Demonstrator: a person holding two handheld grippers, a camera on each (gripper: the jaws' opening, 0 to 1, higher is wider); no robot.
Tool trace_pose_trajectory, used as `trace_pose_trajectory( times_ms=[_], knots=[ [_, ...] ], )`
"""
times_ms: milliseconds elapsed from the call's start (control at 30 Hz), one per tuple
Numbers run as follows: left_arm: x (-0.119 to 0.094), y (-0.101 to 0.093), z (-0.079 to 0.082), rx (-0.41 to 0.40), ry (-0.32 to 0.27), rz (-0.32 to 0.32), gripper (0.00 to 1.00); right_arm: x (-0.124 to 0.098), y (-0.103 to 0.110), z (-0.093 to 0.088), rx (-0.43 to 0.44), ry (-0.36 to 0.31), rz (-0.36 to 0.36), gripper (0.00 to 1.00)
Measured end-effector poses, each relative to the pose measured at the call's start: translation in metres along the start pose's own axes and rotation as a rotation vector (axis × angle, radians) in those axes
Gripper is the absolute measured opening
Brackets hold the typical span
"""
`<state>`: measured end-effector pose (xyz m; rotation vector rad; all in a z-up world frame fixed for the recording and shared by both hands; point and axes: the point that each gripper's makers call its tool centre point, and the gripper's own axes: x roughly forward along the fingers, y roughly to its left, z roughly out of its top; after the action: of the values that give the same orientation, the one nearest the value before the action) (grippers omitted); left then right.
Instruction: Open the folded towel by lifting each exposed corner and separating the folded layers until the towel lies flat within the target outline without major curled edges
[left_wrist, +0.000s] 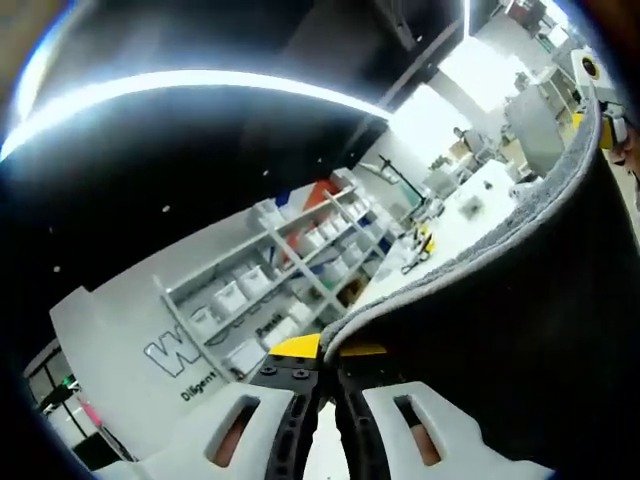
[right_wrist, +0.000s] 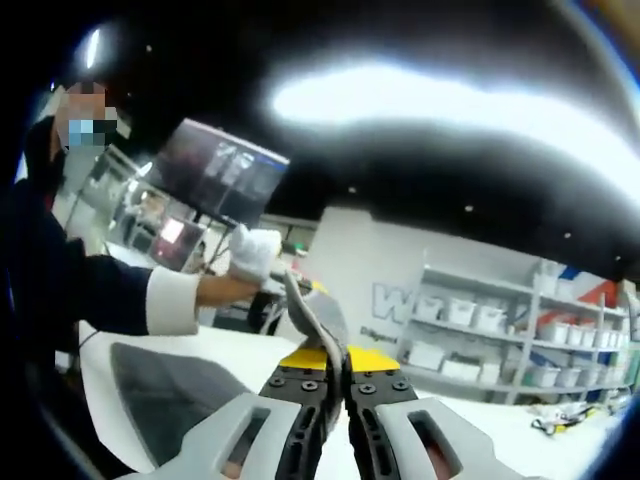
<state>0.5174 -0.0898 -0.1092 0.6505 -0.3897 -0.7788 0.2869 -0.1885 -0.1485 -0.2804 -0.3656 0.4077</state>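
Above the table: towel (left_wrist: 520, 300) is held raised, its edge arcing up across the left gripper view.
Left gripper (left_wrist: 328, 365): jaws are closed on the towel's edge.
Right gripper (right_wrist: 338, 365): jaws are pinched on a towel corner.
Risk: uneven pull could slip a corner free, leaving curled layers outside the outline.

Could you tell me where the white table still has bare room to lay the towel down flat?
With the towel held up by both hand-held grippers, left and right, bare white table shows beyond its edge toward the shelving. It is crowded where a person's gloved hand reaches in beside the right one.
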Motion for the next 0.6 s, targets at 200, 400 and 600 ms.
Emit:
trace_pose_trajectory(
  times_ms=[200, 400, 600],
  knots=[
    [0.02, -0.005, 0.01, 0.006, -0.008, -0.011, 0.02, -0.005, -0.015, -0.001, -0.008, 0.005, -0.035, 0.0],
    [0.044, -0.015, 0.016, 0.018, -0.012, -0.03, 0.02, -0.009, -0.028, -0.004, 0.004, 0.01, -0.059, 0.0],
    [0.063, -0.02, 0.016, 0.026, -0.01, -0.036, 0.02, -0.011, -0.041, -0.011, 0.008, 0.028, -0.086, 0.0]
  ],
)
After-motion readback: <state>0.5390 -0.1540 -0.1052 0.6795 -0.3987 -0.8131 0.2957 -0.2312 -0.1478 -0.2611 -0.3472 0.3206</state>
